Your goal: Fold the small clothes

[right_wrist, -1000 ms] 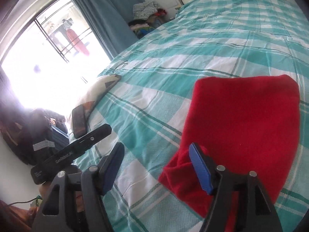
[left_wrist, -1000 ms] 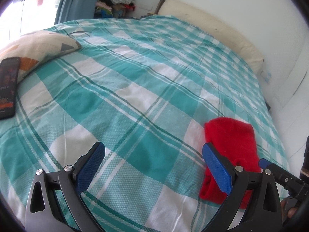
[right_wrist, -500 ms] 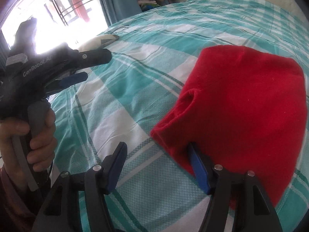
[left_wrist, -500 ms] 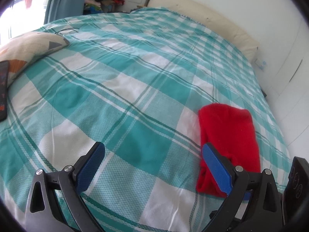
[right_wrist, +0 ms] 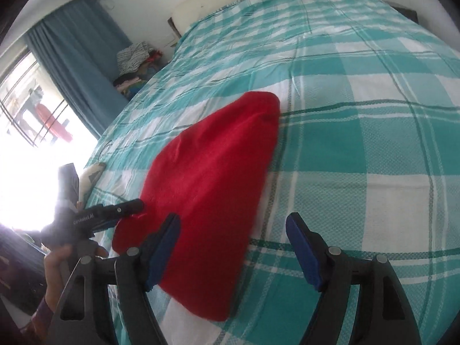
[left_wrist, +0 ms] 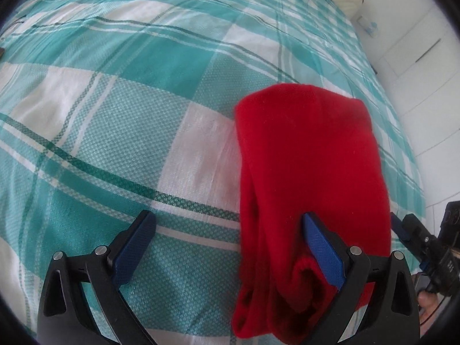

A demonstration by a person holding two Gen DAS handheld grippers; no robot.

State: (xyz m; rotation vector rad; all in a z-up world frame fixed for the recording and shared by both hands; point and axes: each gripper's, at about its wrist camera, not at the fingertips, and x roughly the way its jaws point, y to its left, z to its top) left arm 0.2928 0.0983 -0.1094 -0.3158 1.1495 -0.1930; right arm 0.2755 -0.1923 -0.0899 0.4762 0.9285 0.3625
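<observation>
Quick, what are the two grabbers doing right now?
Left gripper: open, holding nothing, beside the red cloth.
Right gripper: open, holding nothing, over the cloth's edge.

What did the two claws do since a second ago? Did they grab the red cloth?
Both came down closer to the red cloth. The left claw now has one finger over its near end; the right claw slid across to its other edge. Both stayed open, nothing grabbed. The cloth stayed folded on the checked bed sheet.
</observation>
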